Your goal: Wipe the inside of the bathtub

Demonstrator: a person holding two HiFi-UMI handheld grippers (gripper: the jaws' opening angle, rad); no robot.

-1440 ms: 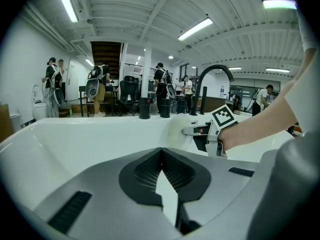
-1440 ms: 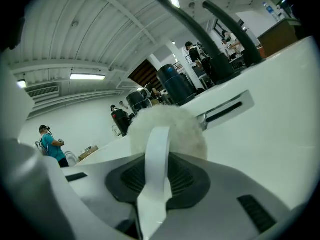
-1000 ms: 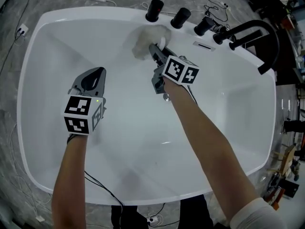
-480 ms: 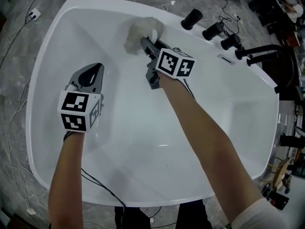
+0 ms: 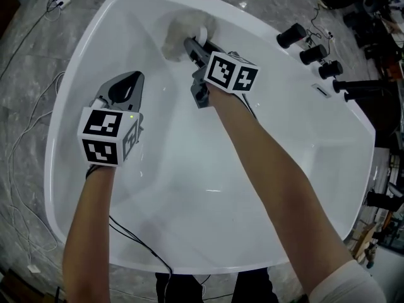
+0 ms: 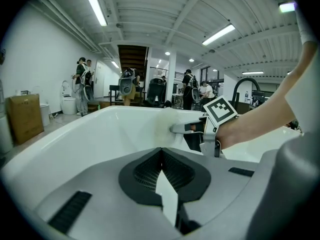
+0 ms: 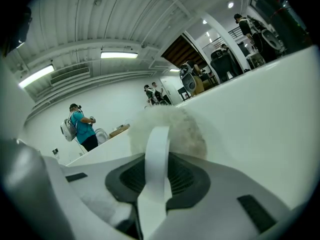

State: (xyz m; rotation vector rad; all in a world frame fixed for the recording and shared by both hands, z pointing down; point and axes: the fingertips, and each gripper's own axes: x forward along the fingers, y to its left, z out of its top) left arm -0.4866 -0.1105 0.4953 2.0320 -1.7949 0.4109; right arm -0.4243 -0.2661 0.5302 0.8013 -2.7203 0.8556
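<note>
**Wiping under way.** The right tongs, clamped on the white cloth, have carried it along the far wall of the bathtub, away from the black knobs toward the upper left end. The left tongs hover closed and empty at centre left. Knobs and spout, at upper right, obstruct nothing.

Left gripper and right gripper: grey shells, black-and-white marker cubes. Black cable off the left, white sleeve on the right.
</note>
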